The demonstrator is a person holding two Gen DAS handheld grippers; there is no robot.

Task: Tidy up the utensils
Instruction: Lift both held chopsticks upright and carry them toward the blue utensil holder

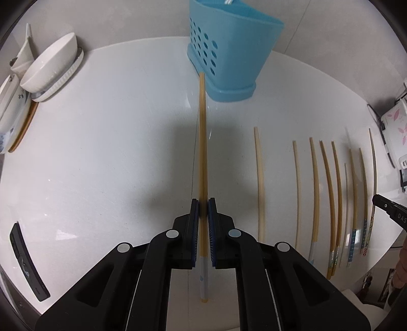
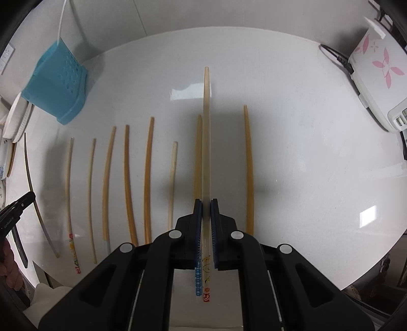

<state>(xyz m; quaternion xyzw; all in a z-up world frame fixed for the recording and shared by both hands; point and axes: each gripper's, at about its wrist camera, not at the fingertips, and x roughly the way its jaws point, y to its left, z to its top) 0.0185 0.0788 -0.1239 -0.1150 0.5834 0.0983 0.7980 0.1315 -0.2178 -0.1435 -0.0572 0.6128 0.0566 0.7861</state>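
A big white counter (image 2: 292,152) fills the room view. It is smooth and shiny, with bright spots of light on it. Behind it stands a pale wall (image 1: 127,20). A white cord (image 2: 62,17) hangs down the wall. A white machine with pink flowers (image 2: 376,66) sits at the counter's far right corner.

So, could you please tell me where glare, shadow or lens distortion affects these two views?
Left wrist view: the fisheye bows the loose chopsticks at right, and a soft shadow spreads around the left claw. Right wrist view: window glare patches on the table, and the chopsticks at left curve.
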